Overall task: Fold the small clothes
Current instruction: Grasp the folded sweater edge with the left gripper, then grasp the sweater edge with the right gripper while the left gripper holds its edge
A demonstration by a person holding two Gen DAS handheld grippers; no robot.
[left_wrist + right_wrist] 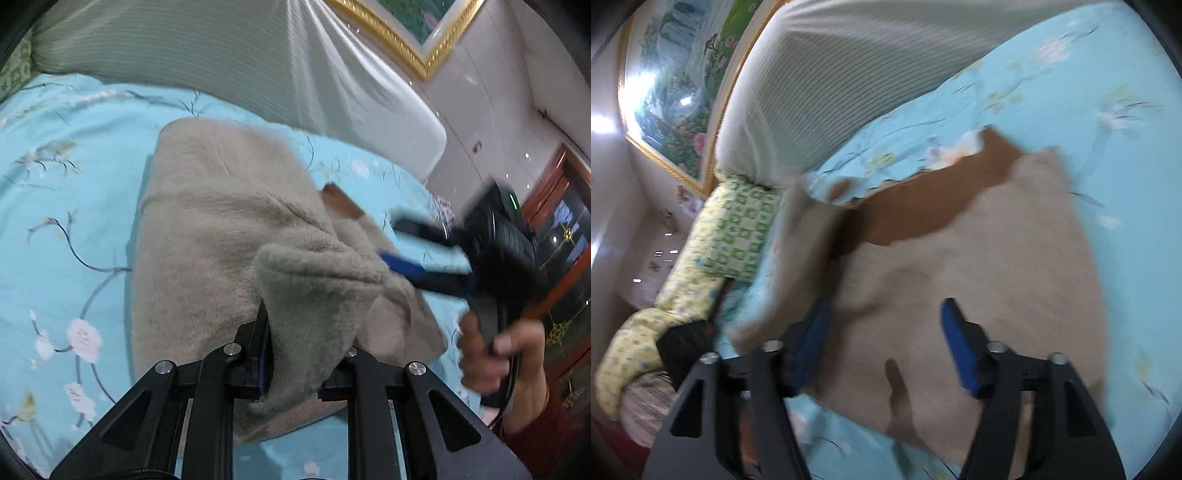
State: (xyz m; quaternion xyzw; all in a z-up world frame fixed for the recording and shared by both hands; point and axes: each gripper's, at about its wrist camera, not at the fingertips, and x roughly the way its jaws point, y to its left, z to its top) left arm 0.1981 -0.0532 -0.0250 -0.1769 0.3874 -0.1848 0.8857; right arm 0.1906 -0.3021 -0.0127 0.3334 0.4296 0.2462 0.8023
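Bedsheet (55, 221) under garment (207, 229), apparently pinched in left jaws.

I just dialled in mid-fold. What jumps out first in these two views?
The beige fleece garment fills the middle of both views, spread on the light blue floral bedsheet. The left gripper is clamped on a bunched fold of it at the near edge. The right gripper hovers open over the cloth, holding nothing, with a gold-framed painting on the wall behind.

Black linkage arms with silver screws, blue pads on fingers (955, 347); dark red sleeve (546, 435) at four o'clock.
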